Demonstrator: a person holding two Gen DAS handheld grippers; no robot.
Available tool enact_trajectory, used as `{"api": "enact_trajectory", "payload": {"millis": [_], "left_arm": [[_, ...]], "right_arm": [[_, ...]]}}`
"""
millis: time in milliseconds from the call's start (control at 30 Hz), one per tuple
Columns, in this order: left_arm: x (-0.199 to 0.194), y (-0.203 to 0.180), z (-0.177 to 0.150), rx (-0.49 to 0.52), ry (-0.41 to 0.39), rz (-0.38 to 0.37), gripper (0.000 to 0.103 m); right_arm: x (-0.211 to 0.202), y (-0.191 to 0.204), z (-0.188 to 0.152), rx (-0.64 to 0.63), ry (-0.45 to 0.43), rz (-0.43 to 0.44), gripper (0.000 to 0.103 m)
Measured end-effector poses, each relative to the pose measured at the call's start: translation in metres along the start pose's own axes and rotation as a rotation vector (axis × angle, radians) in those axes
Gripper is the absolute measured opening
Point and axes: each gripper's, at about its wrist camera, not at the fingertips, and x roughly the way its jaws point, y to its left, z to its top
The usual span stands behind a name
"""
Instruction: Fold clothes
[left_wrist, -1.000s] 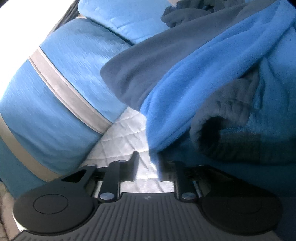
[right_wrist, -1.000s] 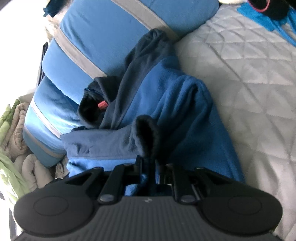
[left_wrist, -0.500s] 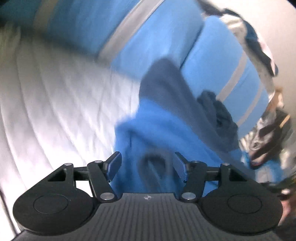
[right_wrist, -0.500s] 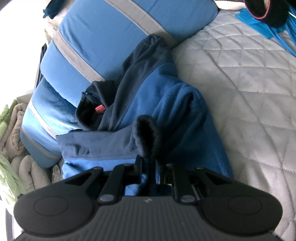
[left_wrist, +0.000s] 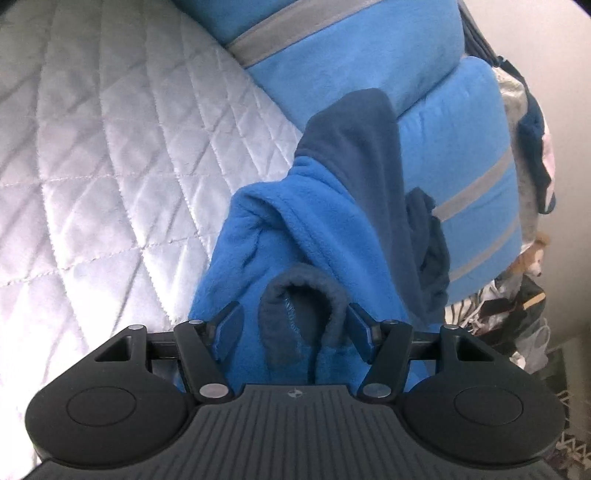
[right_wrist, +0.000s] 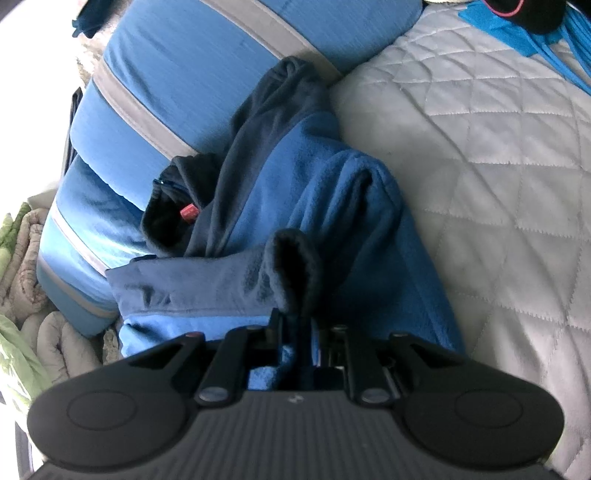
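Left gripper (left_wrist: 293, 325) has its jaws apart, the dark cuff (left_wrist: 299, 317) between them but unpinched. If they close shallow, the soft rim could slip out. Right gripper (right_wrist: 297, 325) is clamped on another dark fold, so a careless tug might drag the whole fleece (right_wrist: 295, 177). It lies bunched ahead of both jaws, blue with navy panels, against the striped cushions (right_wrist: 166, 74).

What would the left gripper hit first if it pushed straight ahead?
Most likely the dark cuff, which sits between the open left gripper, with the blue fleece right behind it; depth is unclear.
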Motion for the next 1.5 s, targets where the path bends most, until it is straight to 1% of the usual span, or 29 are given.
{"api": "enact_trajectory", "payload": {"millis": [67, 133, 200, 233, 267, 300, 367, 400, 433, 467, 533, 700, 933, 1067, 1333, 1400, 1467, 1500], "left_arm": [[0.001, 0.002, -0.001, -0.005, -0.008, -0.012, 0.06], [0.002, 0.004, -0.001, -0.035, -0.016, -0.028, 0.059], [0.002, 0.006, -0.002, -0.068, -0.005, -0.069, 0.058], [0.003, 0.007, -0.002, -0.088, -0.002, -0.081, 0.055], [0.004, 0.009, -0.004, -0.107, -0.002, -0.078, 0.047], [0.004, 0.01, -0.005, -0.125, -0.003, -0.075, 0.041], [0.004, 0.016, -0.006, -0.182, -0.01, -0.056, 0.017], [0.004, 0.018, -0.006, -0.204, -0.011, -0.045, 0.015], [0.002, 0.016, -0.006, -0.198, -0.011, -0.035, 0.014], [0.0, 0.011, -0.005, -0.164, -0.016, -0.019, 0.013], [-0.002, 0.002, -0.002, -0.097, -0.018, 0.022, 0.012], [-0.009, -0.003, 0.003, -0.056, -0.046, 0.034, 0.011], [-0.007, -0.002, 0.006, -0.034, -0.063, 0.08, 0.011], [-0.007, -0.003, 0.007, -0.016, -0.07, 0.102, 0.011], [-0.005, -0.002, 0.009, -0.03, -0.076, 0.116, 0.011], [-0.003, 0.002, 0.008, -0.048, -0.072, 0.113, 0.012], [-0.001, 0.004, 0.006, -0.034, -0.07, 0.123, 0.019], [0.0, 0.005, 0.005, -0.023, -0.076, 0.12, 0.022]], "right_arm": [[0.0, 0.0, 0.001, 0.001, -0.002, 0.004, 0.015], [-0.001, -0.001, 0.002, 0.002, -0.003, 0.005, 0.015], [-0.001, 0.0, 0.002, 0.002, -0.005, 0.004, 0.015], [-0.001, 0.0, 0.002, 0.003, -0.006, 0.004, 0.015], [-0.001, 0.0, 0.001, 0.003, -0.007, 0.003, 0.015], [-0.001, 0.0, 0.001, 0.004, -0.007, 0.003, 0.015], [-0.001, 0.0, 0.001, 0.01, -0.009, 0.006, 0.015], [-0.001, 0.0, 0.001, 0.015, -0.01, 0.01, 0.015], [-0.001, -0.001, 0.001, 0.022, -0.01, 0.014, 0.015], [-0.001, -0.002, 0.001, 0.029, -0.011, 0.018, 0.015], [-0.001, -0.003, 0.001, 0.032, -0.013, 0.02, 0.015], [-0.004, -0.002, 0.002, 0.034, -0.026, 0.019, 0.014], [-0.009, -0.002, 0.006, 0.015, -0.028, -0.004, 0.013], [-0.01, -0.011, 0.008, 0.069, -0.021, -0.001, 0.013], [-0.011, -0.02, 0.005, 0.091, -0.025, -0.01, 0.013], [-0.009, -0.021, 0.004, 0.092, -0.027, -0.012, 0.013], [-0.007, -0.022, 0.003, 0.088, -0.03, -0.013, 0.014], [-0.005, -0.022, 0.003, 0.088, -0.028, -0.018, 0.017]]}}
